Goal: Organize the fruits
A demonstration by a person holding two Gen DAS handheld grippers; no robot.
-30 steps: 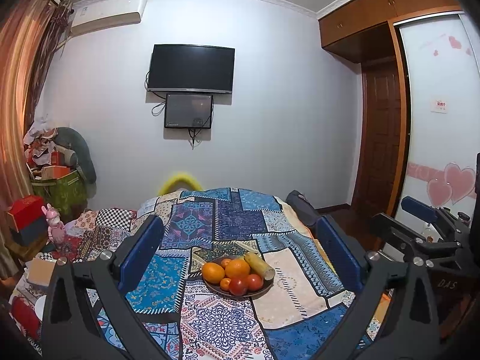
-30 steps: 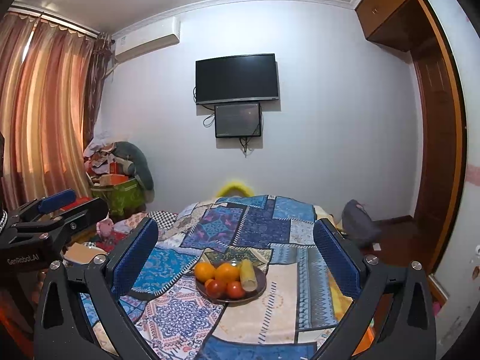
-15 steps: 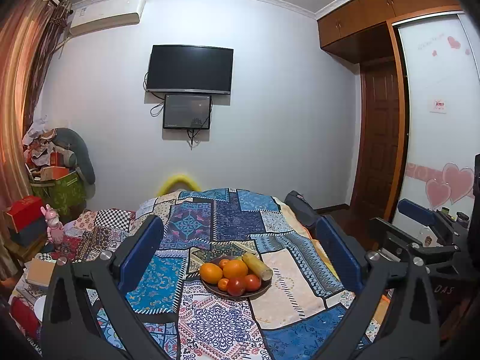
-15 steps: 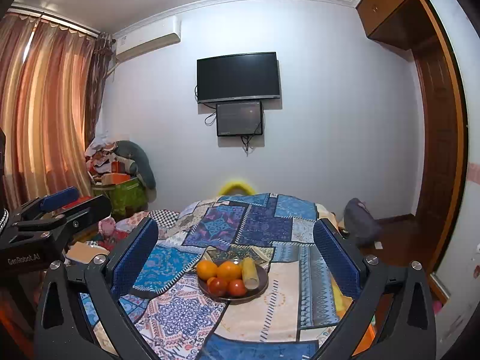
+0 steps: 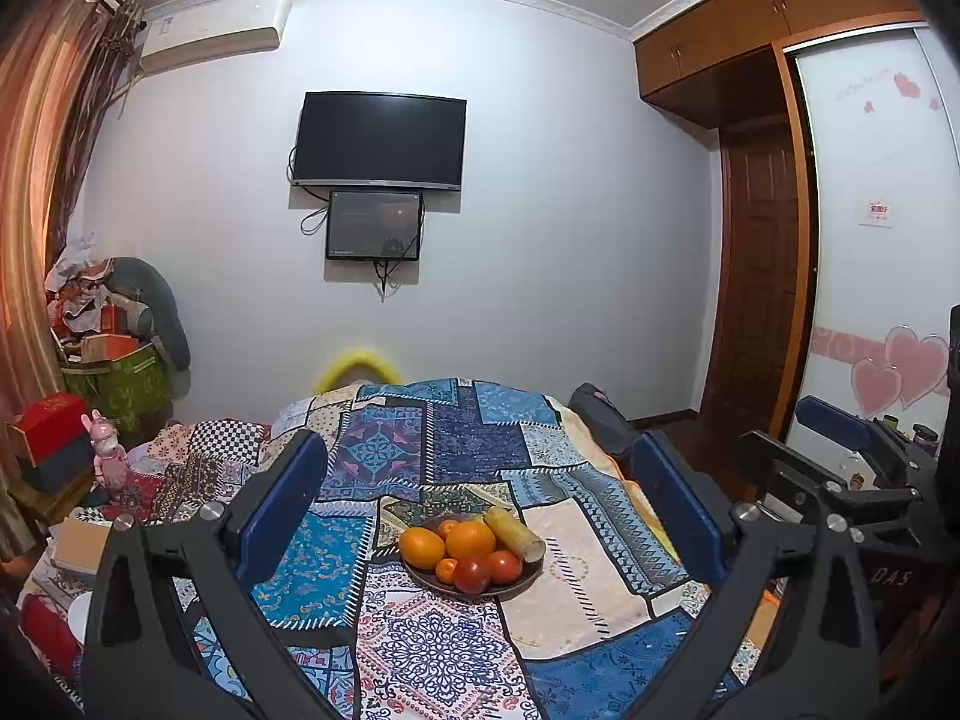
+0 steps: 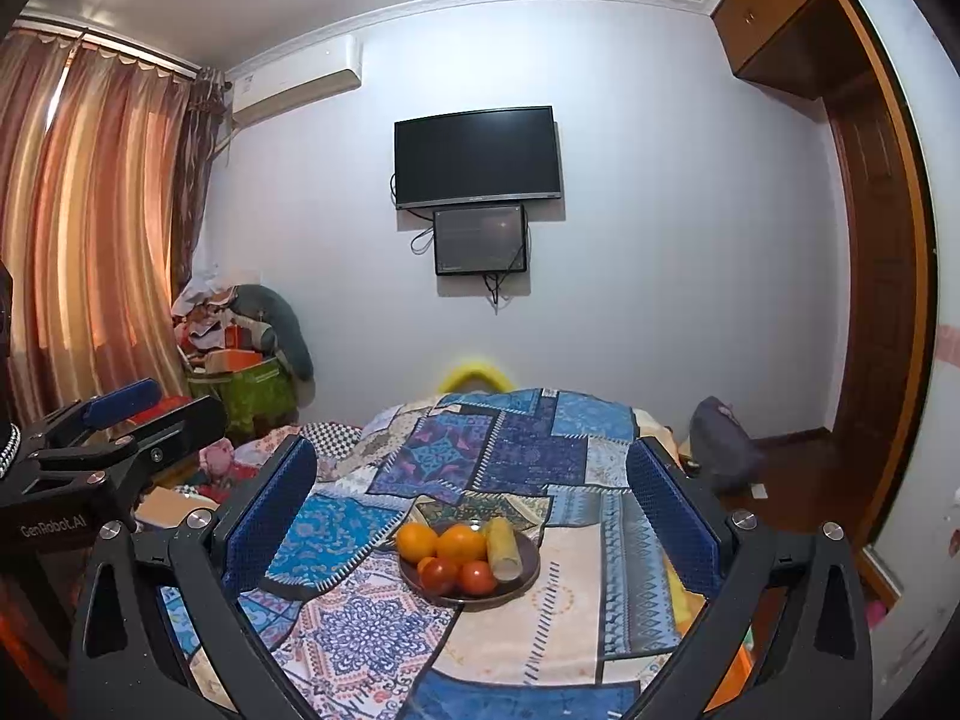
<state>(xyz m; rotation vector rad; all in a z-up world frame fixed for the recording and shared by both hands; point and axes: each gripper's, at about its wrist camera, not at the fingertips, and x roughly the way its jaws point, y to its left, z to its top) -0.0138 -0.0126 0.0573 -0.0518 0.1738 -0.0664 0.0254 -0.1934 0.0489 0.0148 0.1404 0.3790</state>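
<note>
Both grippers, left gripper (image 5: 477, 495) and right gripper (image 6: 471, 492), are hovering wide open and empty; oranges (image 6: 461, 543) are looking firm, tomatoes (image 6: 477, 577) softer, needing gentle side grips.

Patchwork cloth (image 5: 480, 456): blue, navy, cream and red panels, with geometric, floral and checked prints. Dark brown bowl (image 6: 528, 570) holds two oranges (image 5: 471, 539), two red tomatoes (image 6: 477, 577), a small orange fruit (image 5: 446, 570) and a pale yellow-green cylinder (image 6: 503, 546), possibly corn. Gripper pads (image 5: 282, 504): blue, on black frames. Far wall (image 5: 540, 240): pale lilac-white. TV (image 6: 477, 156): black. Curtains (image 6: 90, 228) at left: striped orange-brown. Wardrobe (image 5: 750, 48) at right: mid-brown wood, its door white with pink hearts (image 5: 900, 369). Far-left bag (image 6: 252, 393): green.
</note>
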